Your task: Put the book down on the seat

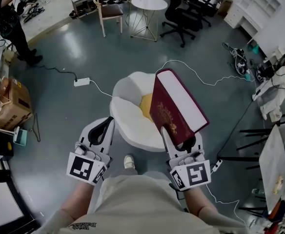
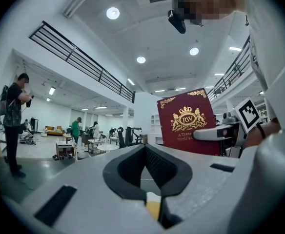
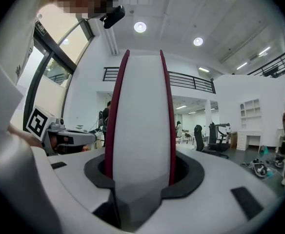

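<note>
Book (image 1: pixel 179 106) upright in right gripper (image 1: pixel 180 136)

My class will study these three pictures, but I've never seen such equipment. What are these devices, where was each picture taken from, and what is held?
There is no robot: a person holds hand tongs in each hand. One picture comes from a camera on the person's head, looking down; the other two come from cameras riding on each tongs, looking along the jaws. The right tongs grip the lower end of a dark red book, held roughly upright. The left tongs are closed and empty. Below, on the grey floor, stands a round white seat with a yellow cushion; the book is above it, not yet on it.
</note>
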The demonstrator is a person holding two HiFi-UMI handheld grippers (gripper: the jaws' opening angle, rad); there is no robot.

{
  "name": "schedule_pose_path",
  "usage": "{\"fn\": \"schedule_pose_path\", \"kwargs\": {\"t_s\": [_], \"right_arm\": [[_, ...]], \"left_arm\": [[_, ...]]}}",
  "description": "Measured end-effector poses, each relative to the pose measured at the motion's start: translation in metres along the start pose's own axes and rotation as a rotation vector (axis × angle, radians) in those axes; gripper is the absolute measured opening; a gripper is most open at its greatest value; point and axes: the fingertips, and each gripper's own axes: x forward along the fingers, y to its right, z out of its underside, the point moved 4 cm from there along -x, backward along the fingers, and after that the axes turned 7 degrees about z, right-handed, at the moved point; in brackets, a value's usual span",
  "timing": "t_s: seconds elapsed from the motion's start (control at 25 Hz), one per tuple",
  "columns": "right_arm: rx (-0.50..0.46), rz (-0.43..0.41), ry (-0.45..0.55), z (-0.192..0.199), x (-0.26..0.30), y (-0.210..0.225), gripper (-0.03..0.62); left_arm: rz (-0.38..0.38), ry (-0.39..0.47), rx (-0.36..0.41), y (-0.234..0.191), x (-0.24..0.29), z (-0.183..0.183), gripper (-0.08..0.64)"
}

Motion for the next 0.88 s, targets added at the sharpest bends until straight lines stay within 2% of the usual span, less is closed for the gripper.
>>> {"fn": "schedule_pose_path", "kwargs": {"t_s": [0.32,0.52,0.88], "right_arm": [[-0.026,0.009,0.019,-0.011,0.024,0.007,0.212],[-0.039,0.001,0.023,-0.019,0.036,0.031,0.212],[-0.025,-0.035,-0.003,-0.008,0.049,0.049,0.212]], "left_arm": [[-0.019,0.008,0.017,-0.017,0.014,-0.012,0.003],[-0.03,0.014,0.019,-0.012,0.039,-0.024,0.003],[-0.05,0.01,0.004,-0.012,0.058,-0.021,0.003]]}}
